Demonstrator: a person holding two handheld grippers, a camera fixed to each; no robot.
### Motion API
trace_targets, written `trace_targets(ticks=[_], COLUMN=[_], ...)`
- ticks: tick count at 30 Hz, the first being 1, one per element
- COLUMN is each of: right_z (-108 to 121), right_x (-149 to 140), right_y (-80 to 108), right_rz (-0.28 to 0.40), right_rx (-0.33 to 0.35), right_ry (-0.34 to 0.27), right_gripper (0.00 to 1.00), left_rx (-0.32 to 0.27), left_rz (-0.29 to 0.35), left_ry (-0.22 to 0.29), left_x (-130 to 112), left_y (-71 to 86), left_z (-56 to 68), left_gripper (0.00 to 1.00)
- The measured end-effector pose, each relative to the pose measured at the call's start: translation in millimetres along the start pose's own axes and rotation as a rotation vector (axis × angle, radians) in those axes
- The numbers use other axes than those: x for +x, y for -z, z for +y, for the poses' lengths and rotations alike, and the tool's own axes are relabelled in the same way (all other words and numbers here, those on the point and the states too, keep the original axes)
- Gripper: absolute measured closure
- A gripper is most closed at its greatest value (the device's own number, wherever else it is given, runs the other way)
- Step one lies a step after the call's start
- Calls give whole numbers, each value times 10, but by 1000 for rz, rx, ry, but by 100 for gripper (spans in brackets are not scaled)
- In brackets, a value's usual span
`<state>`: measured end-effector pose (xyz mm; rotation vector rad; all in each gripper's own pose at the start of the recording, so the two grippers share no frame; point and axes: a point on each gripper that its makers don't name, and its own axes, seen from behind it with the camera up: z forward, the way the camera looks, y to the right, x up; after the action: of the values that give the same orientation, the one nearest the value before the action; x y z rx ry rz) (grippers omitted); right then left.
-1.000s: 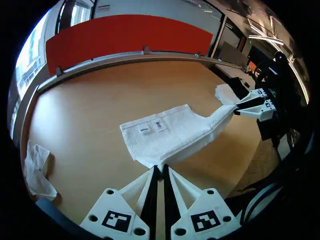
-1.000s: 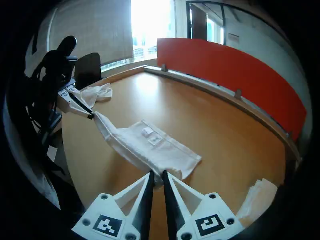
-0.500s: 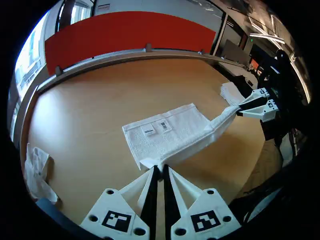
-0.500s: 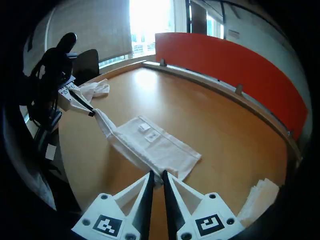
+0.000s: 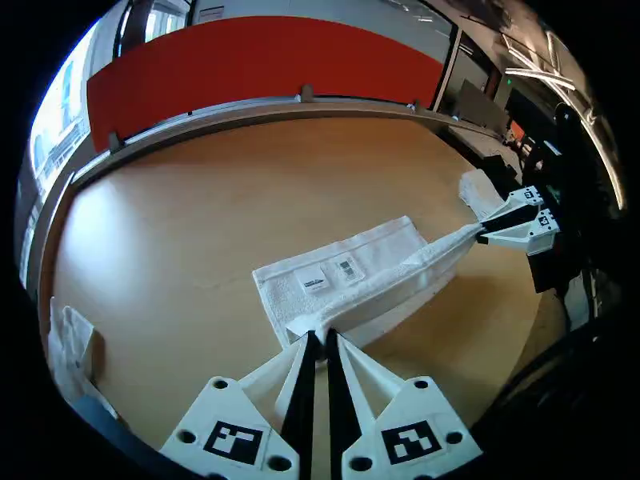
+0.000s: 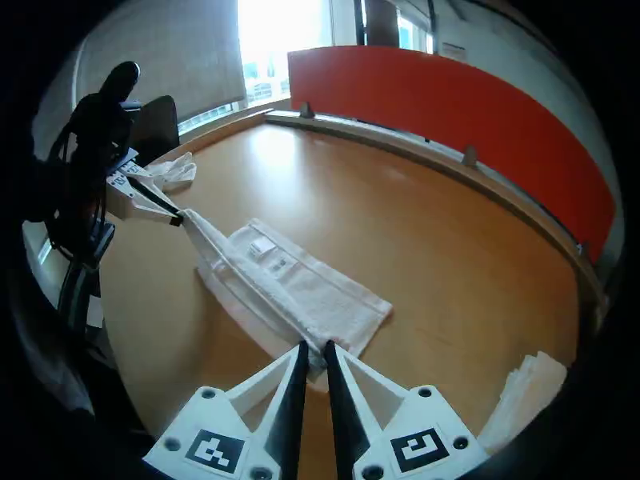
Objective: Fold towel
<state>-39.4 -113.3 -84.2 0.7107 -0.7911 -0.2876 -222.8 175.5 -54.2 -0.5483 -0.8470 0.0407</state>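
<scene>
Left gripper [image 5: 318,336] and right gripper [image 6: 314,347] jaws pinch towel [image 5: 376,248] edge taut — open table [image 5: 200,208] beyond

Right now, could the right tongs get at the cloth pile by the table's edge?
Probably not yet: the right tongs are shut on the towel, though bare table leads to the cloth pile.

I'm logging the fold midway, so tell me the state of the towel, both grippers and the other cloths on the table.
towel: partly folded, near edge lifted taut between both grippers, labels facing up.
left gripper: jaws shut on one towel corner.
right gripper: jaws shut on the other corner.
loose cloth: crumpled, lying untouched.
cloth stack: folded, lying untouched.
</scene>
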Motion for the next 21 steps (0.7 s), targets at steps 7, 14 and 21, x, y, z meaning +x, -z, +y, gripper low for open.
trace_targets(ticks=[7,14,21], right_z=[113,185,270], right_x=[-24,-59,-97], right_y=[-178,-309,-422], right_rz=[-11,-25,-39], right_rx=[-8,-12,-14], right_ry=[-19,-17,-23], right_gripper=[83,83,83], left_rx=[19,31,37], left_rz=[-20,-31,-34], left_ry=[-18,-38,-45], left_x=[-6,-9,-17], left_y=[-186,-323,-494], left_z=[-106,-170,-243], left_gripper=[91,91,91])
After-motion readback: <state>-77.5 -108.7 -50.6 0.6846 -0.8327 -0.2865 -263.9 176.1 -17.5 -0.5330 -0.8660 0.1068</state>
